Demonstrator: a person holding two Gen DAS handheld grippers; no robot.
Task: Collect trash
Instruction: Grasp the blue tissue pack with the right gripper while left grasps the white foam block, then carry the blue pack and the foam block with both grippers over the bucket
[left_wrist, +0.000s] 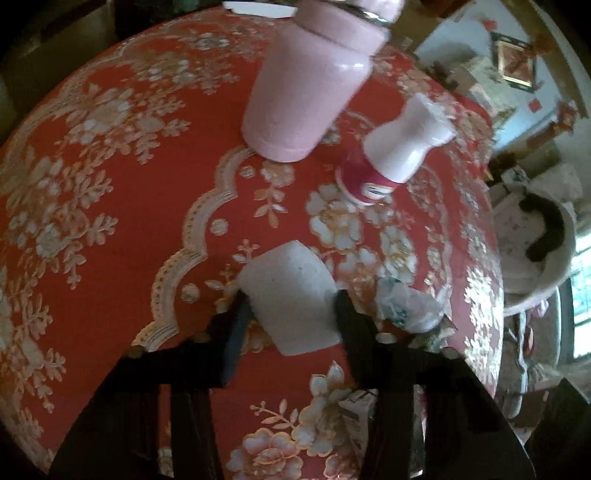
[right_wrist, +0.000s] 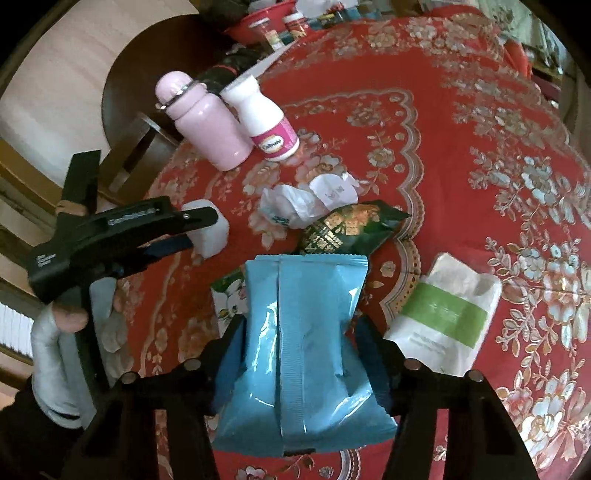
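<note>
My right gripper (right_wrist: 299, 328) is shut on a light blue snack packet (right_wrist: 303, 369), whose middle is pinched narrow between the pads. My left gripper (left_wrist: 291, 301) holds a white cup (left_wrist: 288, 273) lying on the red floral tablecloth (left_wrist: 110, 221), with both fingers against its sides. The right wrist view shows that left gripper (right_wrist: 201, 230) on the white cup (right_wrist: 218, 238) at the table's left edge. Beyond the blue packet lie a dark green snack wrapper (right_wrist: 347, 229) and crumpled white paper (right_wrist: 295, 203). A green-and-white floral packet (right_wrist: 231, 295) sticks out from under the blue one.
A pink bottle (right_wrist: 207, 122) and a white bottle with a pink label (right_wrist: 266, 118) stand behind the trash. A white pouch with a green band (right_wrist: 443, 314) lies to the right. A red bowl with jars (right_wrist: 266, 26) sits at the back. A gloved hand (right_wrist: 62, 332) holds the left gripper.
</note>
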